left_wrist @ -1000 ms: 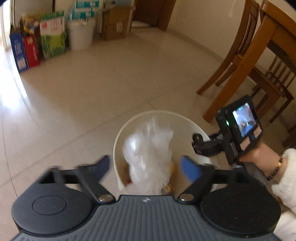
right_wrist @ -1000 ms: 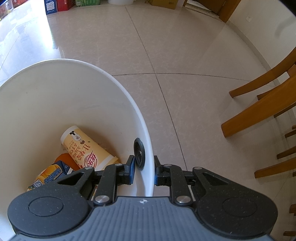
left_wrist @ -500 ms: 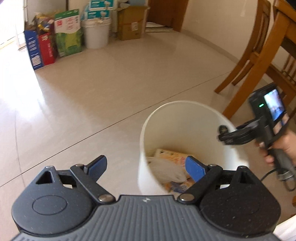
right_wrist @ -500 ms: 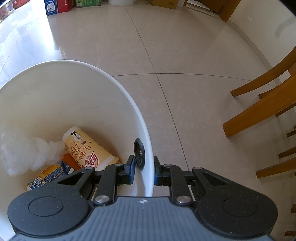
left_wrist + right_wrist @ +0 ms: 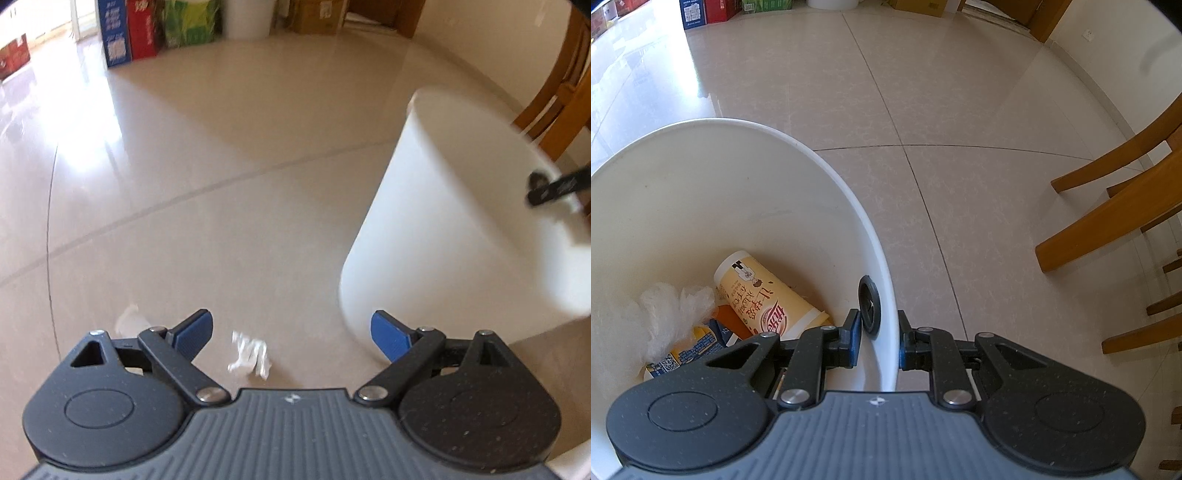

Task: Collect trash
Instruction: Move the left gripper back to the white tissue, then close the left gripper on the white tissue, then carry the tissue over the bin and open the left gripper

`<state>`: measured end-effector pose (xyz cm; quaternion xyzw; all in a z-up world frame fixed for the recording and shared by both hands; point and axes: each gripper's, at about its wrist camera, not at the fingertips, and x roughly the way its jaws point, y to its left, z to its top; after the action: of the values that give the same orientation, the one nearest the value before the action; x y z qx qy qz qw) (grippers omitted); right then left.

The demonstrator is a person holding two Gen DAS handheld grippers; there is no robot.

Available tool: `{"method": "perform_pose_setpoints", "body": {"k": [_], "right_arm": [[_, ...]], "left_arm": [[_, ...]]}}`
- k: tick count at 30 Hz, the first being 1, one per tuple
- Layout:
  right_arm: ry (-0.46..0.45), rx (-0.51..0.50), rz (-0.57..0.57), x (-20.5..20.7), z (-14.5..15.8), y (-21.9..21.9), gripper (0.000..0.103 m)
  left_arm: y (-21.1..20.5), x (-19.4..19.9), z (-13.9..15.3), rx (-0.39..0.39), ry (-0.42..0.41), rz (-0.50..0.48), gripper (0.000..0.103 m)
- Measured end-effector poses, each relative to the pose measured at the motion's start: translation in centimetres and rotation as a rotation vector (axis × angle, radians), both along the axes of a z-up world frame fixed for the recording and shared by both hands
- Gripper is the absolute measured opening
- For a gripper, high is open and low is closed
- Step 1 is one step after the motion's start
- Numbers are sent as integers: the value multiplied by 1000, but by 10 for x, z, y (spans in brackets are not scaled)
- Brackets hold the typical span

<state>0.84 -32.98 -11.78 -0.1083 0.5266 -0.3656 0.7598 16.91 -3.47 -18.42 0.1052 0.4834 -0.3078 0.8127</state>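
My left gripper [image 5: 291, 332] is open and empty, low over the floor. A crumpled white paper scrap [image 5: 249, 355] lies on the tiles between its fingers, and a second white scrap [image 5: 127, 319] lies just left of the left finger. The white bin [image 5: 461, 210] stands to the right. My right gripper [image 5: 877, 339] is shut on the white bin's rim [image 5: 886, 295], beside a black grommet [image 5: 869, 311]. Inside the bin lie a clear plastic bag [image 5: 670, 314], a yellow paper cup [image 5: 764, 295] and a blue-orange carton [image 5: 687, 349].
Wooden chair and table legs [image 5: 1108, 229] stand right of the bin. Coloured cartons [image 5: 129, 33], a white bucket [image 5: 247, 16] and a cardboard box [image 5: 314, 14] line the far wall. Beige floor tiles [image 5: 221, 147] stretch in between.
The plastic bag dropped from my left gripper into the bin. The left gripper then swung left and down to the floor, bringing the paper scraps into view. The right gripper kept its hold.
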Motion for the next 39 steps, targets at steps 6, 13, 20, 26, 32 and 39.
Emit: {"method": "perform_pose_setpoints", "body": {"k": [6, 13, 20, 26, 32, 39], "right_arm": [[2, -3, 2, 0, -1, 1, 22], [15, -24, 12, 1, -4, 4, 23], [17, -28, 11, 1, -5, 4, 23], [18, -29, 12, 1, -5, 4, 23], [17, -29, 12, 1, -5, 4, 23], [17, -29, 13, 1, -5, 4, 23]], "left_arm": [[-1, -2, -76, 80, -20, 28, 89], [12, 8, -128, 34, 7, 164, 75], [-3, 8, -142, 67, -8, 107, 58], [-6, 14, -153, 93, 16, 99, 40], [-5, 13, -154, 116, 23, 107, 22], [-2, 9, -135, 139, 20, 88, 18]]}}
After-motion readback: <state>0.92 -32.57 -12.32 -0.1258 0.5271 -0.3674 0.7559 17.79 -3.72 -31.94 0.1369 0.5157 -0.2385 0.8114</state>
